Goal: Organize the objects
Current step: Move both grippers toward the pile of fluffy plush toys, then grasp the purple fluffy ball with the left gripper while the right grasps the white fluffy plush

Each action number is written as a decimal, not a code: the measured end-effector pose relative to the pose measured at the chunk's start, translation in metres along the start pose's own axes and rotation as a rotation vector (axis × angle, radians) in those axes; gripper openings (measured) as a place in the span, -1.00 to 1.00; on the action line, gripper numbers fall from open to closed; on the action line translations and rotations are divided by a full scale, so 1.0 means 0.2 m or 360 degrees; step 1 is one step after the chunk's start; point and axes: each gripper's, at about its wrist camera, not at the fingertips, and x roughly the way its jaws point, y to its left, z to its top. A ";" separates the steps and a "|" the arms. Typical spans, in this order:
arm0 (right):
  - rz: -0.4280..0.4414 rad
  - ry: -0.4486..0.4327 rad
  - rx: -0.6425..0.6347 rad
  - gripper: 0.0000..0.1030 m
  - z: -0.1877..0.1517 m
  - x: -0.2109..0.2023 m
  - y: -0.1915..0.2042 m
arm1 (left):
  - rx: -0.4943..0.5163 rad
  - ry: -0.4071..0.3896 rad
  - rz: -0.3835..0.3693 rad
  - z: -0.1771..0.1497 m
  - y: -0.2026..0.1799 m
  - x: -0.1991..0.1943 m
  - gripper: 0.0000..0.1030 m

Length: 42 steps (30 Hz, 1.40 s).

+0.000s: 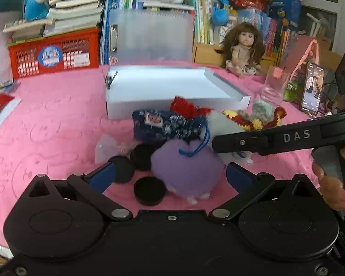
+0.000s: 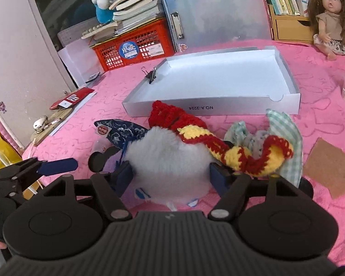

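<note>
The shallow white cardboard box (image 2: 218, 78) on the pink-covered bench (image 1: 46, 119) holds nothing yet, apart from a black binder clip (image 2: 152, 74) on its left wall, so the sorting looks barely begun. Everything to be put away lies in a heap just in front of the box's near wall: a fluffy white plush toy (image 2: 170, 161), a soft purple plush toy (image 1: 186, 170), a dark blue patterned drawstring pouch (image 1: 165, 124), a red-and-yellow crocheted strip (image 2: 218, 140), a green checked cloth (image 2: 285, 126), a small clear plastic bag (image 1: 105, 148) and three black round lids (image 1: 149, 190).

The right tool (image 2: 171, 174) has its blue pads pressed into both sides of the white plush, which sits in front of the box; I judge it gripped and ready to lift. The left tool (image 1: 170, 174) stands open around the purple plush without touching it.

The crocheted strip's long axis runs slantwise, from the box's near wall off to the right; the box's own long side lies across the bench.
</note>
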 end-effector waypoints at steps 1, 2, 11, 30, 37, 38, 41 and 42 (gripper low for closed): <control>0.0004 -0.0012 -0.0002 0.37 0.00 -0.02 0.00 | 0.0012 -0.0024 -0.0005 0.00 -0.01 0.00 1.00; 0.0009 -0.0020 -0.0002 0.35 0.00 -0.04 0.00 | 0.0021 -0.0037 -0.0008 0.00 -0.02 0.00 1.00; -0.0055 -0.0063 -0.0017 0.13 0.04 -0.14 -0.02 | 0.0065 0.0022 -0.0083 0.04 -0.08 0.08 0.85; 0.0003 0.0018 0.0000 0.18 0.02 0.00 0.00 | 0.0078 0.0053 -0.0019 0.02 -0.10 0.21 0.58; -0.0040 -0.0038 0.0036 -0.10 0.03 -0.08 -0.02 | 0.0042 0.0055 -0.0035 0.04 -0.10 0.20 0.43; -0.0049 -0.0047 0.0044 -0.12 0.04 -0.09 -0.02 | 0.0020 0.0058 -0.0062 0.04 -0.09 0.20 0.42; -0.0073 -0.0073 0.0062 -0.13 0.05 -0.14 -0.05 | -0.0005 0.0044 -0.0100 0.06 -0.08 0.17 0.42; -0.0081 -0.0082 0.0063 -0.13 0.06 -0.15 -0.06 | -0.0003 0.0034 -0.0108 0.07 -0.08 0.16 0.42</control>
